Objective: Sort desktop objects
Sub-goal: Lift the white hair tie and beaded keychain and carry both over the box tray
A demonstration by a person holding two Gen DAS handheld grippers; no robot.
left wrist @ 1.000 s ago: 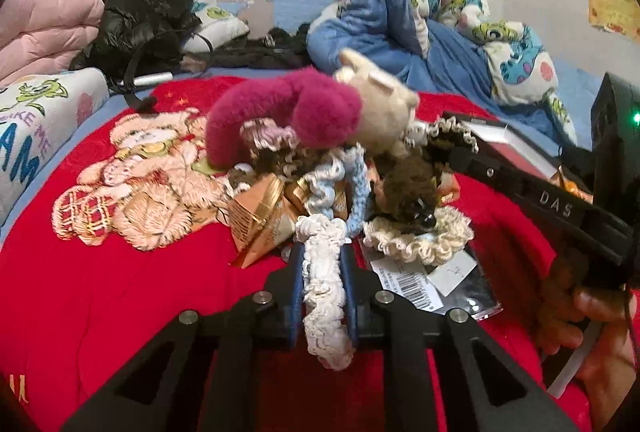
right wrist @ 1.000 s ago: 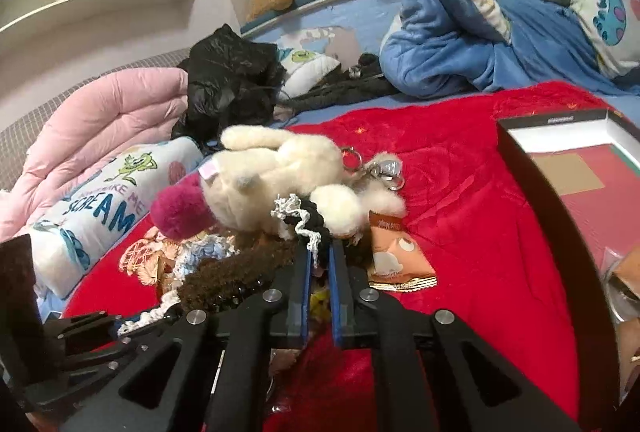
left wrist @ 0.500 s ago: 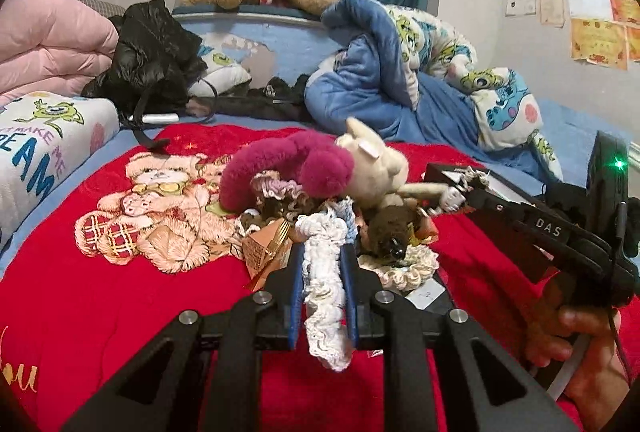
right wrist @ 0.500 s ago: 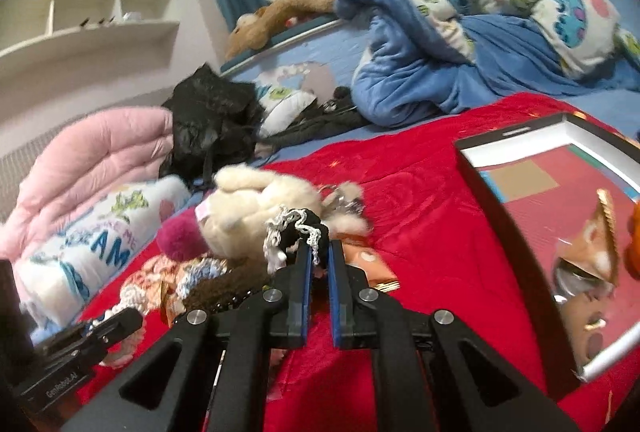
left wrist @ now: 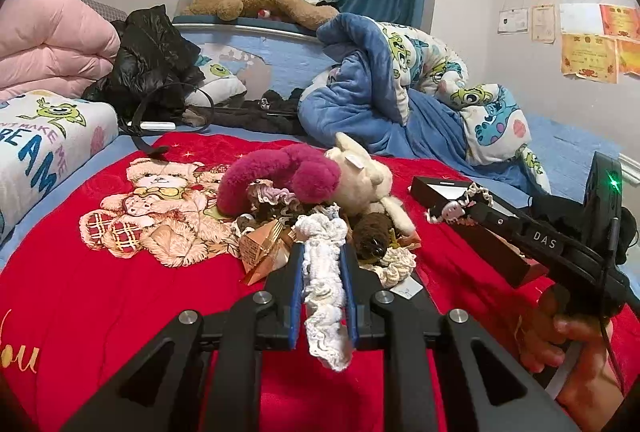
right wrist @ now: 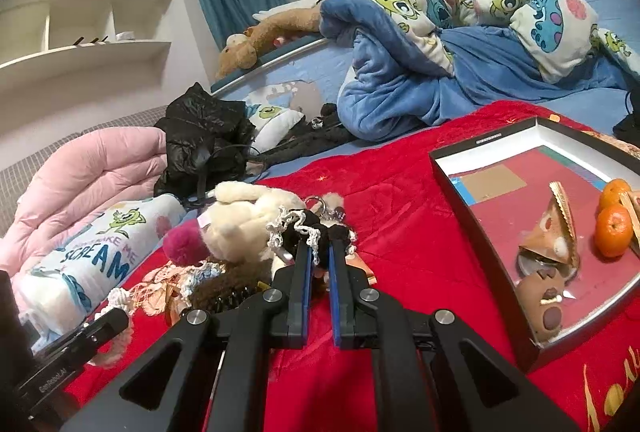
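Our left claw (left wrist: 323, 264) is clenched on a white lace scrunchie (left wrist: 325, 284), our right claw (right wrist: 319, 259) on a black, white-trimmed scrunchie (right wrist: 308, 232). Both hang above the red blanket (left wrist: 120, 292), before the cream plush toy (right wrist: 240, 220); farther right lies the black box lid (right wrist: 484, 146).

Frilly white knitted-cloth scrunchie (left wrist: 323, 272); fluffy cream plush toy (left wrist: 360, 180); red velvety bedspread (left wrist: 100, 292) (soft sheen); matt black cardboard box (right wrist: 480, 200).

Both grippers are matte black frames with triangular cut-outs, round silver screws at the joints and blue pads lining the jaws. The right gripper (left wrist: 452, 210) carries white "DAS" lettering, a green light and a thin cable running past the hand (left wrist: 576, 348). The left gripper (right wrist: 108, 326) bears small white lettering on its side.
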